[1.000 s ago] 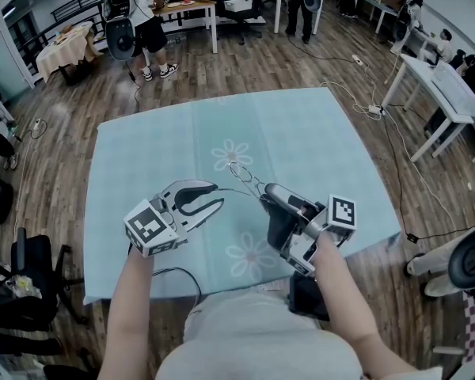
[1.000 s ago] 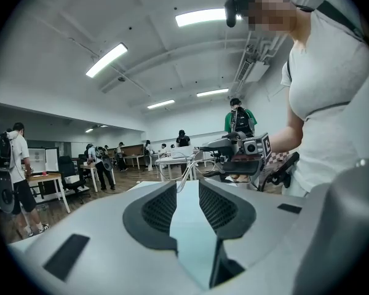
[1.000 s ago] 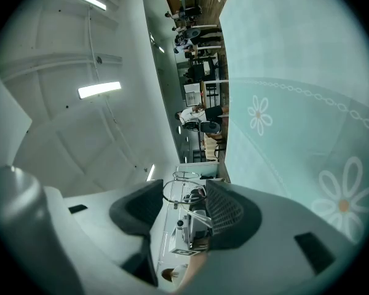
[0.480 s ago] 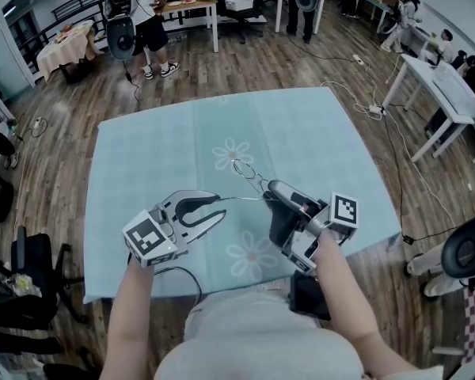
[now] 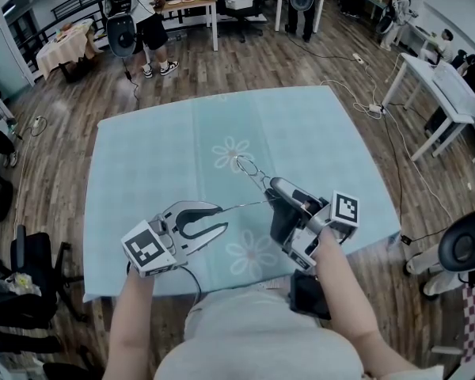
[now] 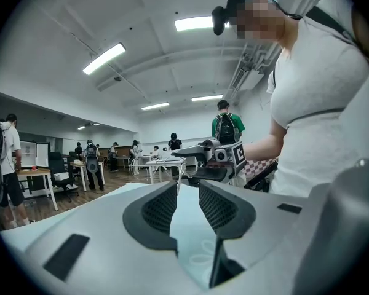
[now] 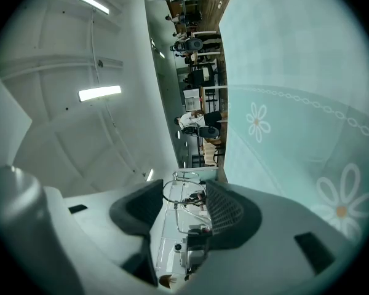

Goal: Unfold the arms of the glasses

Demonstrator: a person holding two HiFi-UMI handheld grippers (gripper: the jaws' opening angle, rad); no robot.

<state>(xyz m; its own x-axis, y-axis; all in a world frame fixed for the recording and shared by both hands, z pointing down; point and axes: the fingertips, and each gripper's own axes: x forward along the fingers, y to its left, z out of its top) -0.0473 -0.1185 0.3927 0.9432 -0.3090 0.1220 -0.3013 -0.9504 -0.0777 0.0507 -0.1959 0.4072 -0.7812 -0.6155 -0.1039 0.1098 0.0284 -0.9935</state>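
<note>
Holding the thin wire-framed glasses (image 5: 249, 172) just over the pale blue-green, daisy-printed cloth of the tabletop (image 5: 158, 149), the right claw (image 5: 273, 196) sits to the right of the middle, near the front edge. In the right gripper view its two dark ribbed pads are closed in on the frame, and the wire rims and bridge (image 7: 186, 173) stand between them at the right claw (image 7: 186, 188) tips. The lenses poke out beyond the tips, toward the cloth's centre and one of the white flowers.

One slender metal temple arm (image 5: 245, 206) is swung out from the frame and runs almost straight across to the left. Its free end reaches the tips of the left claw (image 5: 222, 218).

The left claw is about halfway open, and the left gripper view shows a clear gap between its pads at the left claw (image 6: 187, 192). A thin line, which looks like the arm's end, stands just beside the tip of one pad. I cannot tell whether it touches that pad, and nothing is clamped. The two claws face each other, with the right one visible straight ahead in the left gripper view.

Wooden plank floor (image 5: 63, 133) surrounds the tabletop. White tables (image 5: 443, 85) and several standing people (image 5: 146, 22) are well apart from it, at the far side of the room.
</note>
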